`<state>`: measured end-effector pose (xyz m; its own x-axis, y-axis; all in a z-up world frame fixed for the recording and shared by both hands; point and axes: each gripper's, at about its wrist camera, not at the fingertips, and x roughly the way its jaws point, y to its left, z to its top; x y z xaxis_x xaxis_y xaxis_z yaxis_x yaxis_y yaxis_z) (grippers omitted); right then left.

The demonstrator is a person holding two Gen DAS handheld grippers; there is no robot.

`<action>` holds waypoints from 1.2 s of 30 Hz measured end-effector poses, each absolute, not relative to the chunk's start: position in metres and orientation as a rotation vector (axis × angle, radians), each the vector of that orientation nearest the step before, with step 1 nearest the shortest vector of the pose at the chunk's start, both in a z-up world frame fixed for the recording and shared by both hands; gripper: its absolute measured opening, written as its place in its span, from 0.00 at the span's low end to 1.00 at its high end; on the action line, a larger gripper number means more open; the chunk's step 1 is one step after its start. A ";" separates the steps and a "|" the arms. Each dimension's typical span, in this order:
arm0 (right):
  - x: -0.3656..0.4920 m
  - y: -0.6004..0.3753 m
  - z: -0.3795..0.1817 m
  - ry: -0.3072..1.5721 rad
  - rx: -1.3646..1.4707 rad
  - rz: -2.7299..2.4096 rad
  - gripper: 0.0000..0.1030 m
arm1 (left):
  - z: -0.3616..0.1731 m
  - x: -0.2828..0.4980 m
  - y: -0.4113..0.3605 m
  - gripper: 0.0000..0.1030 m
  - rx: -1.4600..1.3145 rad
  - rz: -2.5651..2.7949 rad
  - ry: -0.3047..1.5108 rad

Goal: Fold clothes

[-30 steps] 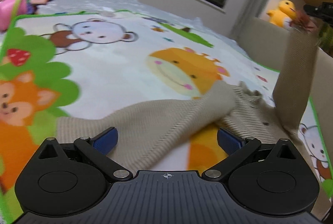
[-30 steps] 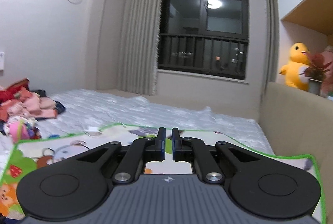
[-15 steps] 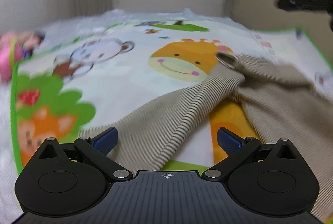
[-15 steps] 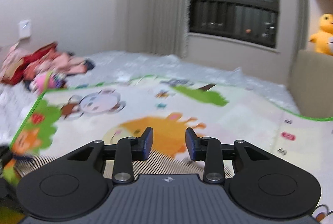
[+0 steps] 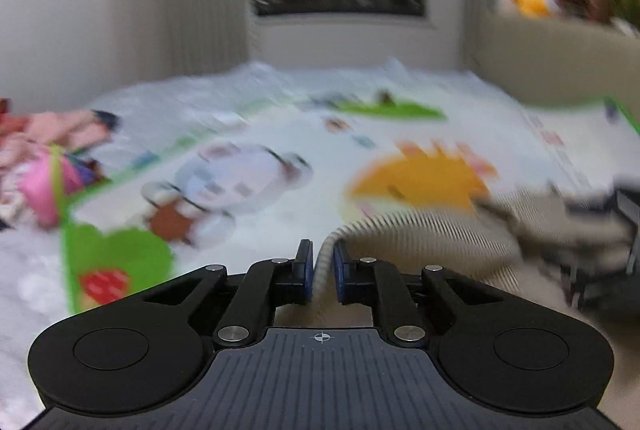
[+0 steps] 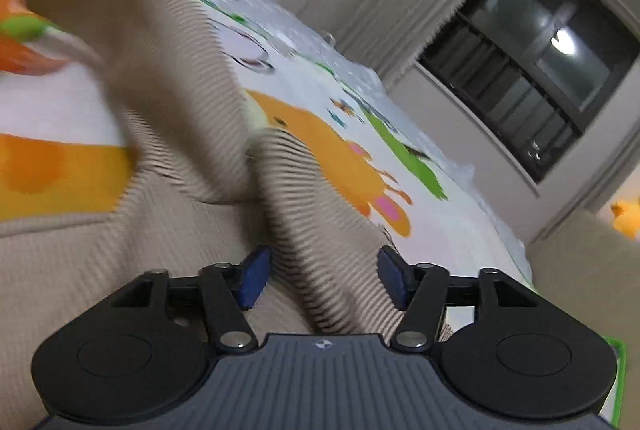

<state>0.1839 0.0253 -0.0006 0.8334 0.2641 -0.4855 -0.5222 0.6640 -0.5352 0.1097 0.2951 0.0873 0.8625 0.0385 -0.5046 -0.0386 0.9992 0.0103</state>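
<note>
**Ribbed garment half-lifted over the mat**

The beige ribbed garment [image 6: 192, 134] lies rumpled on the cartoon play mat [image 5: 248, 174] toward its right edge; soft, limp knit, best taken by an edge. Left gripper [image 5: 320, 266] jaws pinch an edge; right gripper [image 6: 320, 270] jaws gape wide astride a fold

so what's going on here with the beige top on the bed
A person is folding a beige ribbed knit sweater on a cartoon-animal play mat using two handheld grippers. The left gripper is shut on an edge of the sweater. The right gripper is open, with a fold of the knit lying between its fingers.
</note>
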 end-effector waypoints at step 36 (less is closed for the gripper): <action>0.225 -0.177 -0.006 0.626 -0.061 0.037 0.13 | 0.007 0.154 0.348 0.38 -0.296 0.157 0.686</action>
